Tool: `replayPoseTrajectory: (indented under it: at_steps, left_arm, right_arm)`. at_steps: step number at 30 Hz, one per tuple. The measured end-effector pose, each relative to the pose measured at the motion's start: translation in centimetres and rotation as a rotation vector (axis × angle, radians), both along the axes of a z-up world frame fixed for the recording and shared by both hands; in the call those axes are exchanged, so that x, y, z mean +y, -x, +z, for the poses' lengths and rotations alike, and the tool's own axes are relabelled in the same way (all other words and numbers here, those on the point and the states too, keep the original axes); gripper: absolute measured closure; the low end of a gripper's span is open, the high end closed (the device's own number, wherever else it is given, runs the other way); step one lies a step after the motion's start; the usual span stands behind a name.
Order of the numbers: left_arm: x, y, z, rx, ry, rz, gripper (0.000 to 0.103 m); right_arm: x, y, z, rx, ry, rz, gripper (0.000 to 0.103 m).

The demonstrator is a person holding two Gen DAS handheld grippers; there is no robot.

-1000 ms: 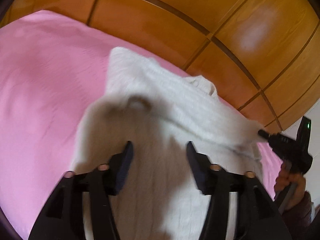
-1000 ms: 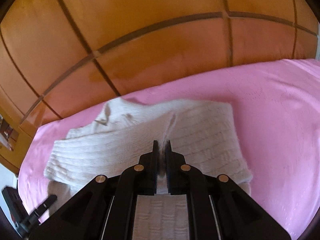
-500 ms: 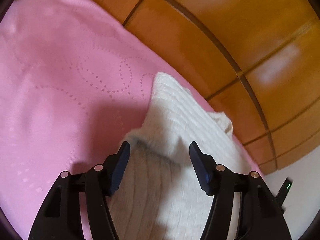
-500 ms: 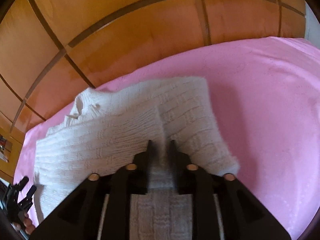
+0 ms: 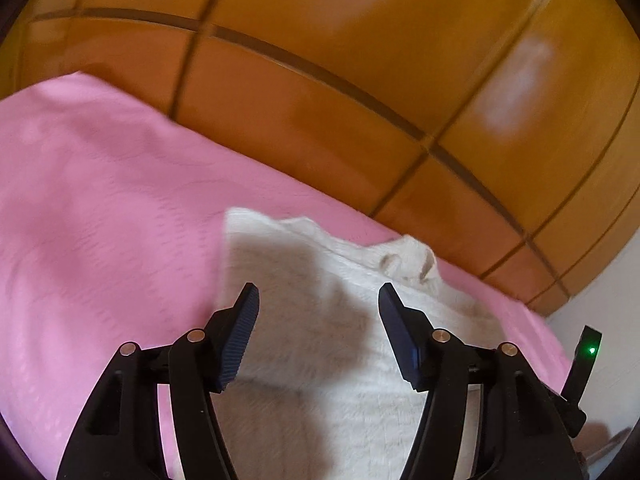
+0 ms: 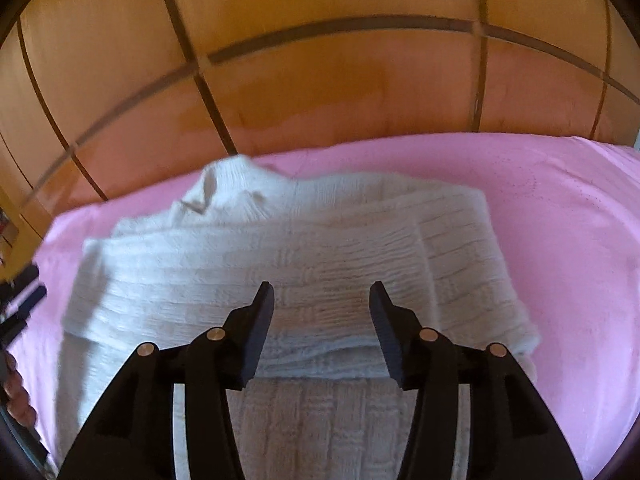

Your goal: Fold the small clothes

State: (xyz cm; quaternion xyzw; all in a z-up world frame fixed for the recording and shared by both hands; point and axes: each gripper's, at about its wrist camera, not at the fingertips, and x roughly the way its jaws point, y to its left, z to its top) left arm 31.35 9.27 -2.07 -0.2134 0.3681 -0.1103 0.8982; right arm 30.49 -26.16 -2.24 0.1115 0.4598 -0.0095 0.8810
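Observation:
A white knitted sweater lies on the pink bedcover, folded over on itself with a layer doubled across its middle. Its neck opening points toward the wooden headboard. My right gripper is open and empty, just above the sweater's near fold. In the left wrist view the same sweater lies under my left gripper, which is open and empty above it. The collar shows beyond the fingers.
A wooden panelled headboard runs along the far edge of the bed. The pink bedcover spreads to the left. The other gripper shows at the frame edges, with its green light at right and its dark fingers at left.
My right gripper has let go of the sweater fold and opened. The folded layer now lies flat. My left gripper stayed open and swung back over the sweater.

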Motion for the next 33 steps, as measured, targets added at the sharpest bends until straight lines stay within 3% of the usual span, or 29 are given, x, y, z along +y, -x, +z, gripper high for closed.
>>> replayPoseTrajectory:
  at_steps: [4,8,9,14,18,22,24,26,33]
  left_arm:
    - [-1.8,-3.4,-1.6,0.036,-0.047,-0.029,0.042]
    - [-1.1,-6.2,-6.1,0.164,-0.101,0.011,0.044]
    - [-1.0,-6.0,-6.6,0.143,-0.113,0.008,0.046]
    - [-0.9,-4.0,-5.3,0.129,-0.151,0.033,0.045]
    - [-0.9,-0.9,-3.9,0.095,-0.201,0.047,0.034]
    - [-1.1,2.7,-2.7,0.058,-0.213,0.045,0.034]
    - [-1.2,4.5,-2.1,0.04,-0.221,0.049,0.034]
    - [-1.5,5.6,-1.6,0.028,-0.224,0.05,0.034]
    - [-2.3,9.6,-1.0,-0.007,-0.267,0.043,0.034]
  right_arm:
    - [0.1,-0.7,-1.5,0.015,0.033,-0.021,0.039]
    - [0.2,-0.8,-2.7,0.001,0.061,-0.023,0.032]
    - [0.4,-0.8,-2.8,-0.005,0.075,-0.019,0.032]
    - [0.7,-0.7,-2.9,-0.009,0.107,-0.016,0.029]
    - [0.7,-0.6,-2.8,-0.013,0.102,-0.014,0.027]
    - [0.9,-0.8,-2.8,-0.011,0.111,-0.01,0.025]
    - [1.0,-0.7,-2.6,-0.01,0.12,-0.011,0.019]
    - [1.4,-0.4,-2.1,-0.01,0.142,-0.012,0.005]
    - [2.2,3.6,-0.6,-0.024,0.121,0.0,0.003]
